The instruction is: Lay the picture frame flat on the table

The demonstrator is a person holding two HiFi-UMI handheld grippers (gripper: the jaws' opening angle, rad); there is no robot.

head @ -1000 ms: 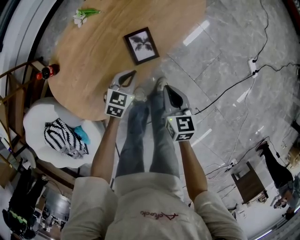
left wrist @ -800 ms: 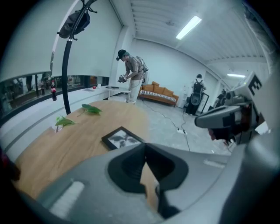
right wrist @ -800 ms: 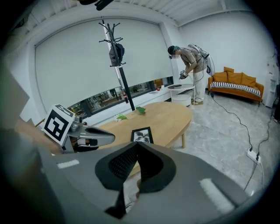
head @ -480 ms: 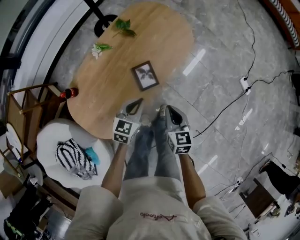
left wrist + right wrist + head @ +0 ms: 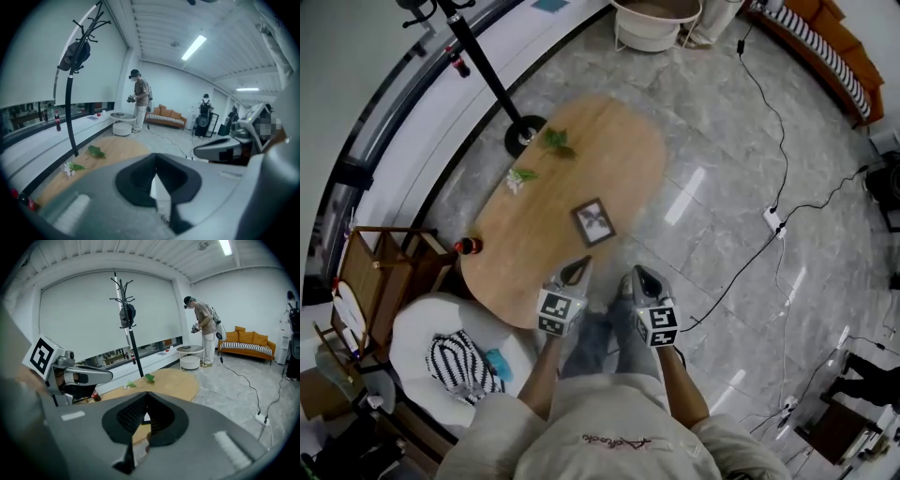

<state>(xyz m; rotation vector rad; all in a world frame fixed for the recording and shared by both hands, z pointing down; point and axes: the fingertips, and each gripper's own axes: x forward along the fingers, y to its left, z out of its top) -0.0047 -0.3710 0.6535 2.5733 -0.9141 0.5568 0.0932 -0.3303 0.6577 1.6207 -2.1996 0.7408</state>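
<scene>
Two tools, one picture frame [image 5: 594, 221], one oval wooden bench [image 5: 623, 155], one bottle [image 5: 469, 247], one leaf sprig [image 5: 556, 142], one white flower [image 5: 521, 175]. Picture frame flat on the bench, ahead of both tools and lower than them, touched by neither; bottle at the bench edge off to the left of the left tool, leaf sprig and white flower farther ahead, beyond the frame. Left tool [image 5: 581, 263] closed right up with nothing between its jaws; right tool [image 5: 636, 273] just beside it, likewise pinched together and empty.
</scene>
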